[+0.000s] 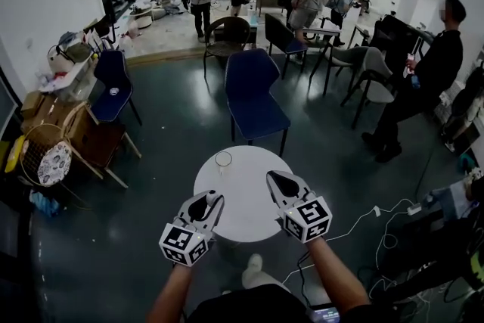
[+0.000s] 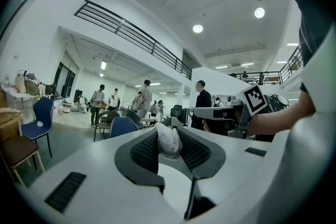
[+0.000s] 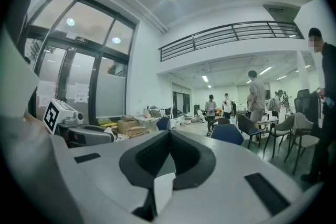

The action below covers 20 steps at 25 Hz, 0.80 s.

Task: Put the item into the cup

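The dark floor (image 1: 174, 132) lies open to the left, right and near side of the round white table (image 1: 242, 227). On the far side a blue chair (image 1: 253, 91) stands close to the rim, its seat turned toward the table. A white cable (image 1: 382, 219) trails over the floor to the table's right. The table top is bare across its middle and near half.

Over the table's left near part is the left gripper (image 1: 213, 198), its jaws pointing toward the far rim and slightly inward, with the bare forearm (image 1: 170, 295) reaching in from the near side. Over the table's right part is the right gripper (image 1: 272, 178), well apart from the left one and slightly farther in. Its jaws are closed tip to tip with nothing between them.

At the table's far-left rim stands the glass cup (image 1: 224, 160), clear and upright, beyond the left gripper's tips and apart from them.

The item (image 2: 169, 143) is a small, pale, whitish-grey lump with a wrinkled, crumpled surface. It is clamped between the ribbed black pads (image 2: 144, 152) of the left gripper and sticks out above them.
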Each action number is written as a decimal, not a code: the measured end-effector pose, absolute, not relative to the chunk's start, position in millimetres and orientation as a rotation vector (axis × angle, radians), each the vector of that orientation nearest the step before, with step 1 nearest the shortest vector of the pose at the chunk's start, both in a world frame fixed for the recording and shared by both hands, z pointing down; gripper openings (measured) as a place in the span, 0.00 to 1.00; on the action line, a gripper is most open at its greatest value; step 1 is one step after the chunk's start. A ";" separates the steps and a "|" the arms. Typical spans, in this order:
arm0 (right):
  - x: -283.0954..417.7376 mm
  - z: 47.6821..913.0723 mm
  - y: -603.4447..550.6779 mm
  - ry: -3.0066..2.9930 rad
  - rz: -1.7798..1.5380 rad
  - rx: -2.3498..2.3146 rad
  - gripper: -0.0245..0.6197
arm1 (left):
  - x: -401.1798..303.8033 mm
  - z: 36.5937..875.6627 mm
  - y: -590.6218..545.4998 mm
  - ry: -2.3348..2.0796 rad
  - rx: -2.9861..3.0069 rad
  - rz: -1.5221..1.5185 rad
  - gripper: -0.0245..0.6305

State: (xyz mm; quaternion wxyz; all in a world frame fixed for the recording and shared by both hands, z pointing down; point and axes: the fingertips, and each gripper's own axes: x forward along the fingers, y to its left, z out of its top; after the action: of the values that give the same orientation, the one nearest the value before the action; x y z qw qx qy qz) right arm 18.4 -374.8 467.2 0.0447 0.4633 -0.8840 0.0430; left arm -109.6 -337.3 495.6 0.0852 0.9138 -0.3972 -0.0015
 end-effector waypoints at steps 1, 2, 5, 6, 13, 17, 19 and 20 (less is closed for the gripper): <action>20.1 466.8 -380.3 -2.703 0.133 1.415 0.06 | -108.2 495.9 -342.0 -1.185 2.725 0.003 0.20; 21.8 466.5 -385.8 -2.706 0.135 1.410 0.06 | -106.7 495.7 -347.0 -1.189 2.724 0.010 0.20; 30.3 467.6 -399.7 -2.709 0.132 1.382 0.06 | -97.9 493.8 -360.6 -1.203 2.722 0.027 0.20; 34.2 468.6 -403.8 -2.710 0.133 1.376 0.06 | -94.0 493.2 -364.9 -1.206 2.723 0.030 0.20; 53.1 476.0 -441.1 -2.726 0.161 1.356 0.06 | -75.7 496.1 -398.0 -1.227 2.710 0.049 0.20; 61.0 482.7 -460.3 -2.735 0.179 1.350 0.06 | -68.5 502.5 -412.2 -1.238 2.694 0.064 0.20; 64.2 486.8 -467.7 -2.737 0.180 1.339 0.06 | -64.8 505.9 -417.4 -1.249 2.683 0.072 0.20; 66.2 487.9 -471.1 -2.740 0.180 1.332 0.06 | -62.6 506.8 -419.7 -1.255 2.678 0.074 0.20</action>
State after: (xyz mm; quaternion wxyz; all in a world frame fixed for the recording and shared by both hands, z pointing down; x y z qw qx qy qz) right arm 66.2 -471.1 487.9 0.0448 0.4360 -0.8969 0.0588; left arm -62.6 -419.7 506.8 0.0916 0.9014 -0.4225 0.0250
